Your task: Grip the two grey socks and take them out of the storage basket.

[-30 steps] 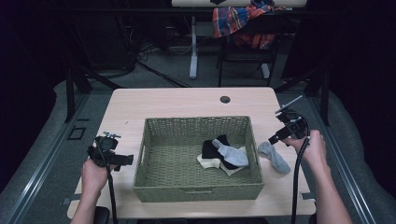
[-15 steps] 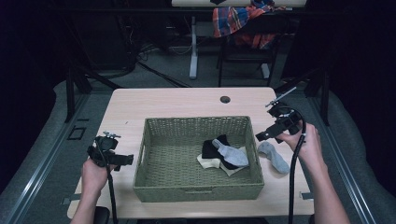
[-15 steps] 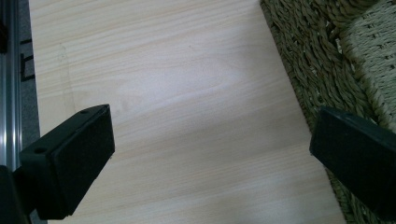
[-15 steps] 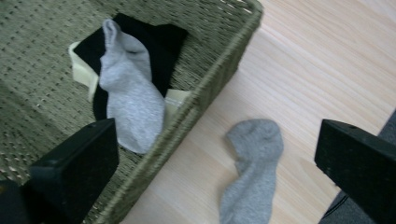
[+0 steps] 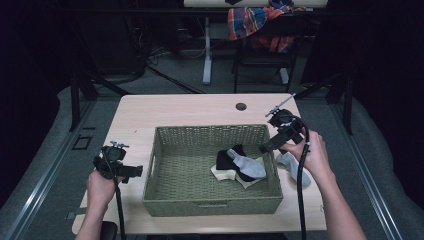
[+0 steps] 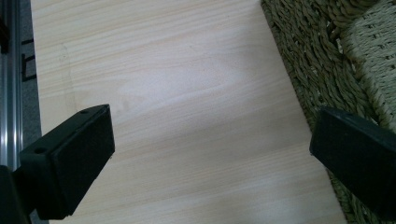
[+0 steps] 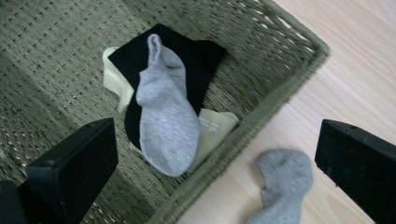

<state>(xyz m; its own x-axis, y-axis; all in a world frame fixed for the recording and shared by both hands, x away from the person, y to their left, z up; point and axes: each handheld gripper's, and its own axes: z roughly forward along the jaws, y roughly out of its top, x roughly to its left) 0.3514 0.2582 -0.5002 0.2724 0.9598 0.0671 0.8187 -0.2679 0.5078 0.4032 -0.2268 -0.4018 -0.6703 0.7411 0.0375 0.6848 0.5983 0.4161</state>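
mostly bare wooden surface [image 5: 190,112]; wicker basket [image 5: 165,200] filled with socks [image 5: 239,164], grey sock [image 5: 292,167] beside; both grippers' fingers released.

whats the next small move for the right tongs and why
Probably lower the right tongs onto the grey sock on the table just outside the wicker basket. The jaws are open and empty above the basket's right rim, and a matching grey sock already lies inside on a black one.
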